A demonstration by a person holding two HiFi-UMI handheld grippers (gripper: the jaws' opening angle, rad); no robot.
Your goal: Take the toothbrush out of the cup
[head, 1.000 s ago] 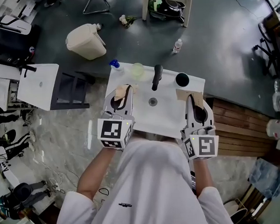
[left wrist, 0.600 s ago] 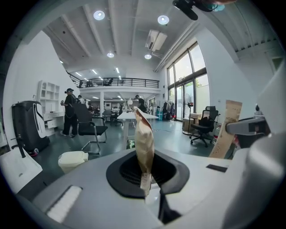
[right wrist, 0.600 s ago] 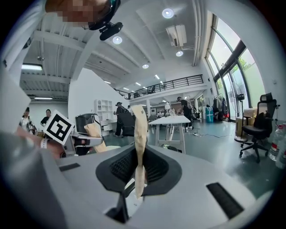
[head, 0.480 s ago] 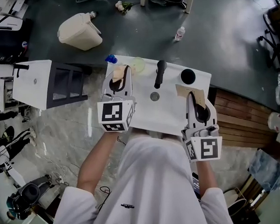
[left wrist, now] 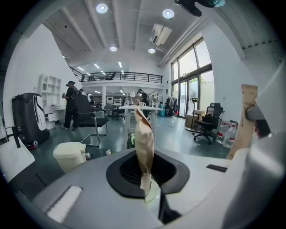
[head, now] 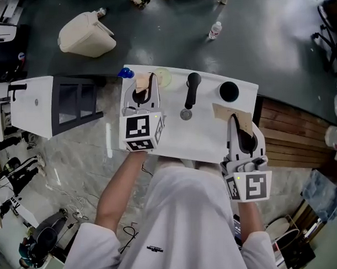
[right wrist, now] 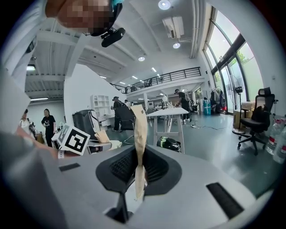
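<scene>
One washstand point(head: 207, 134), cup point(head: 165, 76); floor point(head: 75, 156) seemingly marble.

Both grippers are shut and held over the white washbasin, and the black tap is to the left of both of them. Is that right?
Not quite. In the head view the black tap stands between the left gripper and the right gripper, not left of both. The rest holds: both are shut, over the white washbasin.
</scene>
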